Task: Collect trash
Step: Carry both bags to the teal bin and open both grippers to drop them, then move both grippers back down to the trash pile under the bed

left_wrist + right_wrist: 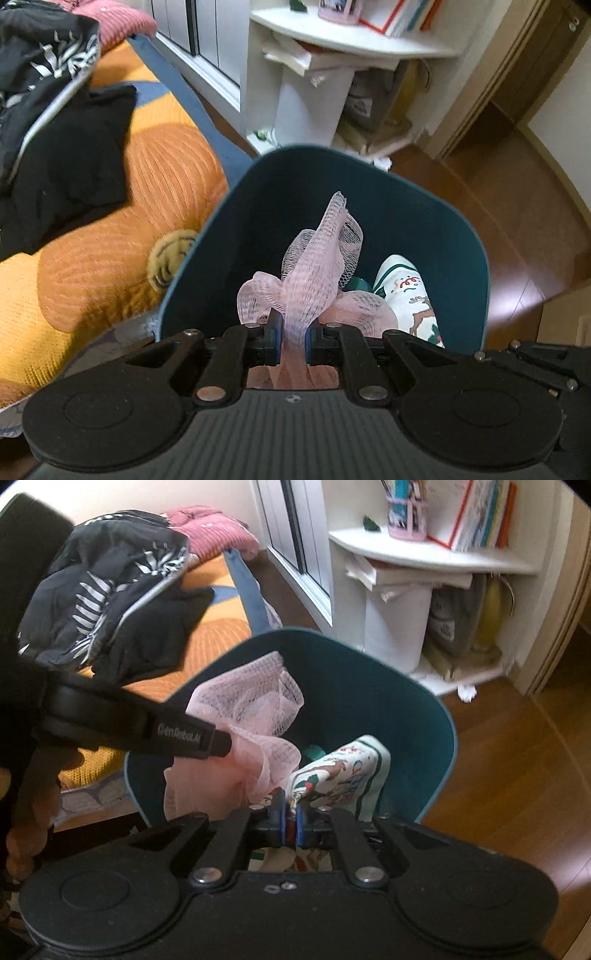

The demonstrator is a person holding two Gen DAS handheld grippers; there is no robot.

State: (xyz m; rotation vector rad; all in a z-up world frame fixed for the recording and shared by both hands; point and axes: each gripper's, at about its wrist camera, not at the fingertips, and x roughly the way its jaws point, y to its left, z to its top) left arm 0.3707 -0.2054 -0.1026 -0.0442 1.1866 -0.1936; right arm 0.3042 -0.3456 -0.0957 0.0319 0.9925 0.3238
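A dark teal trash bin [443, 229] stands open on the floor right below both grippers. My left gripper [294, 332] is shut on a bunch of pink mesh netting [317, 258], which sticks up over the bin's mouth. A white wrapper printed with reindeer and holly [410, 295] lies inside the bin on the right. In the right wrist view my right gripper [291, 814] is shut on that printed wrapper [340, 771], holding it inside the bin [406, 709]. The left gripper's black finger [199, 738] crosses from the left with the pink netting [251, 698] hanging from it.
An orange blanket [155, 177] with dark clothes [62, 162] piled on it lies left of the bin. A white corner shelf [436, 561] with books and a white box beneath stands behind the bin. Brown wooden floor [509, 760] spreads to the right.
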